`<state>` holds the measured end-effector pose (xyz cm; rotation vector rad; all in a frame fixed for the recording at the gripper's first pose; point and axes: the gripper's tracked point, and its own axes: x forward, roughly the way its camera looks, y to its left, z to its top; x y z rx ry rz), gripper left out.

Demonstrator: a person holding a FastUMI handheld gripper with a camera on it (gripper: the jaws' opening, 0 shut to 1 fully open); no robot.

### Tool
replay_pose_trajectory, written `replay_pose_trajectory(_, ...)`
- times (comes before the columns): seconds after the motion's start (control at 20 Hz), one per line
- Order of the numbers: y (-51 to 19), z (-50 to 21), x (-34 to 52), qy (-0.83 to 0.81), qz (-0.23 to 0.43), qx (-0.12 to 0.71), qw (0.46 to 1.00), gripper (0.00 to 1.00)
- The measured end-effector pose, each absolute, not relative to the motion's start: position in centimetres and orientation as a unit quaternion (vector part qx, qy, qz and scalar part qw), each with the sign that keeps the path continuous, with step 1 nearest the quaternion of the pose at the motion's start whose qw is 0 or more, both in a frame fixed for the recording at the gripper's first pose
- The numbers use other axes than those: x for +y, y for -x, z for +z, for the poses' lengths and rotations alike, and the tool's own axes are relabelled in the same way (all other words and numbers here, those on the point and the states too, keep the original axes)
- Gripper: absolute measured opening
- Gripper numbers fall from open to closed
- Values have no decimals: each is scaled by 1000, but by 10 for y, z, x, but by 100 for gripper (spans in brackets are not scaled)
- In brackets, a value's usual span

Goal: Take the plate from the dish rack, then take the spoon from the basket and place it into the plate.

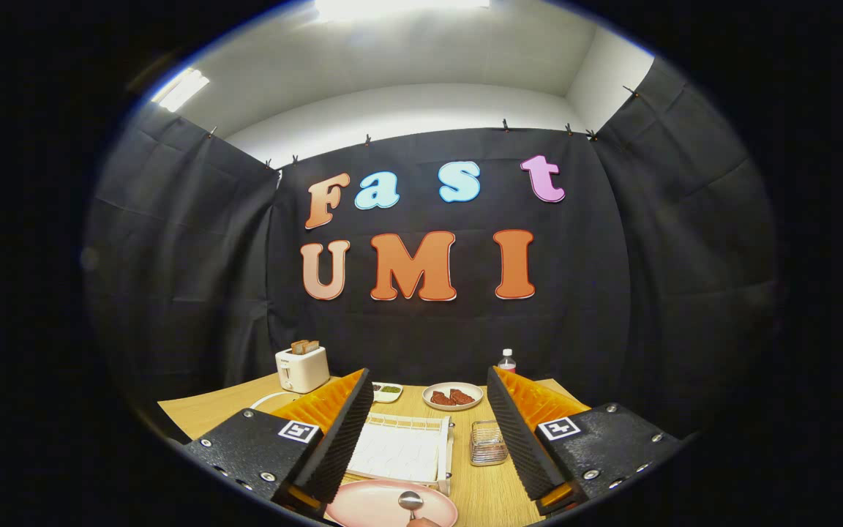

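Both fingers of the gripper (429,432) stand wide apart, holding nothing. Below and between them the pink plate (374,505) lies on the table (495,490) with the spoon (411,502) bowl in it, handle running back toward the viewer; dish rack (401,450) and basket (488,443) lie beyond

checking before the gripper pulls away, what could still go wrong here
The spoon lies on the pink plate between the open gripper fingers, so a careless withdrawal might clip it. The plate sits close against the dish rack and could be nudged. The wire basket stands just inside one finger and might get bumped.
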<state>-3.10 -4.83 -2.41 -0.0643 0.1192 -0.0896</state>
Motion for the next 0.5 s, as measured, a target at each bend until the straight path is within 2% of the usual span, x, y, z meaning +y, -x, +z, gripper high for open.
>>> replay_pose_trajectory(0.5,27,-22,-43,29,-40,53,997,93)
